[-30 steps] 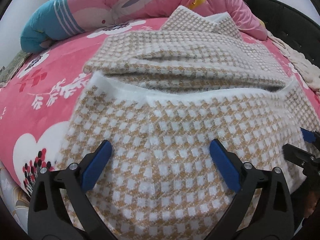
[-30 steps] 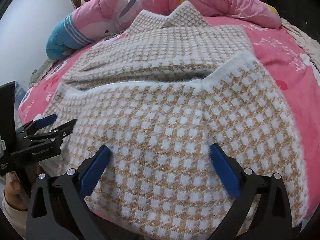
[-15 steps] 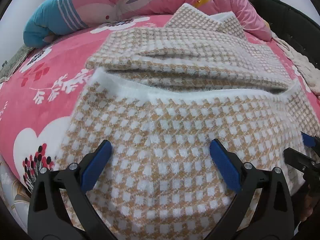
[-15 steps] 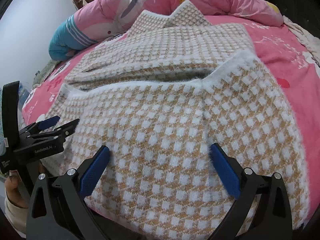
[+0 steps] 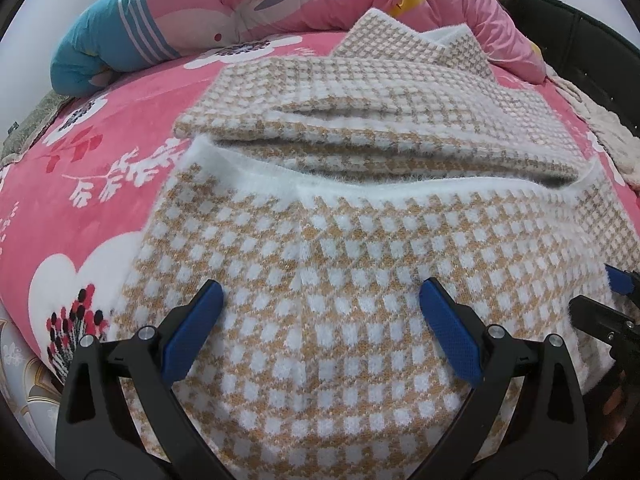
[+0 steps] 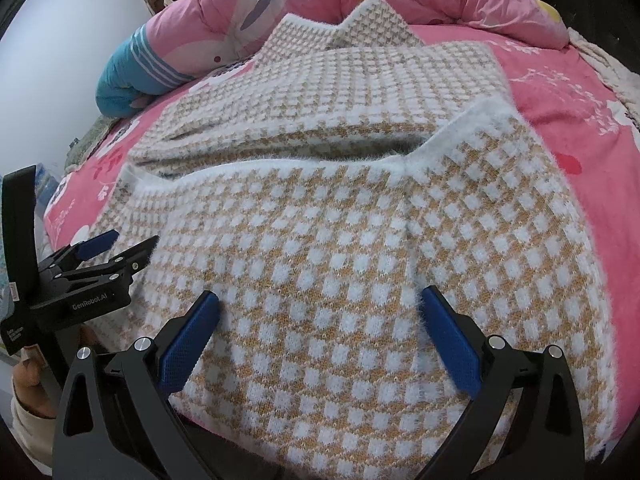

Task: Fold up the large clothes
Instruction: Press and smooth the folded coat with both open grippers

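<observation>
Black-framed left gripper (image 5: 320, 308), right gripper (image 6: 320, 312): blue textured pads, silver screws, white "GenRobot.AI" marking; cream sleeve (image 6: 28, 420).

Viewing a fuzzy tan-and-white checked sweater (image 6: 360, 248) lying spread over a pink flowered bedspread (image 6: 568, 112), near part folded up over the rest, white trim edge running across the middle. Right gripper (image 6: 320, 320) hovering above the near fold with jaws spread wide, blue pads (image 6: 450, 340) resting just over the knit, nothing pinched between them. Left gripper (image 6: 120, 246) sitting at the sweater's left edge, jaws parted slightly, tips touching the fuzzy border; whether gripping fabric, unclear. Hand (image 6: 28, 376) partly showing beneath it. Pink quilt (image 6: 320, 4) bunching along the far side of the bed.
</observation>
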### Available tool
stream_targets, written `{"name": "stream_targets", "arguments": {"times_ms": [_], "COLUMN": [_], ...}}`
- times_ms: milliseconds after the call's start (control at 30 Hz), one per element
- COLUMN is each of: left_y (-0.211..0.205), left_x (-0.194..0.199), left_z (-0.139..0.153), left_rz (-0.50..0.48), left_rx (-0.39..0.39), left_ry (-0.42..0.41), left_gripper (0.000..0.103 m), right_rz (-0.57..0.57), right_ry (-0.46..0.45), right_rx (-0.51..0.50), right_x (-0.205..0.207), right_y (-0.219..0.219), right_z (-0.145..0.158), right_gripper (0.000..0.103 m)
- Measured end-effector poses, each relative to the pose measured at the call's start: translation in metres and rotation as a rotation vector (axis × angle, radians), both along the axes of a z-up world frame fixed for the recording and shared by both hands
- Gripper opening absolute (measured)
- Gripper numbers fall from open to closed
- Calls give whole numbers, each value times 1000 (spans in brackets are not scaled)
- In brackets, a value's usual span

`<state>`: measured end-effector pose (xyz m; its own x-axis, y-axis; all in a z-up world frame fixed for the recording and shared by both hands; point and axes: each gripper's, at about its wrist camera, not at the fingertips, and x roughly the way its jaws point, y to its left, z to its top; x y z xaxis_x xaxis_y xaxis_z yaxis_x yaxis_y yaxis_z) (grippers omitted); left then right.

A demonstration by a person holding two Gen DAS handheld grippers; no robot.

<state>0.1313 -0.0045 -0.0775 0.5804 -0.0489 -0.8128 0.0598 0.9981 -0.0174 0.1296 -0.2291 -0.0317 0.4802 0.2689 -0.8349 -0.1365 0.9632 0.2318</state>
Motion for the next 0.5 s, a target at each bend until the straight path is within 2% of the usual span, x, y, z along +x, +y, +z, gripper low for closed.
{"name": "stream_targets", "arguments": {"times_ms": [300,500], "left_y": [-7,1], "left_x": [-4,1], "left_z": [-3,7], "left_rz": [-22,-39], "left_rx": [48,8], "left_ry": [-25,14], "left_gripper": [96,95], "right_rz": [-3,34], "right_ry": [-3,11], "right_rx": [-11,-9], "right_x": [2,4], "right_y": [2,1], "right_z": [-1,0], "right_gripper": [97,97]}}
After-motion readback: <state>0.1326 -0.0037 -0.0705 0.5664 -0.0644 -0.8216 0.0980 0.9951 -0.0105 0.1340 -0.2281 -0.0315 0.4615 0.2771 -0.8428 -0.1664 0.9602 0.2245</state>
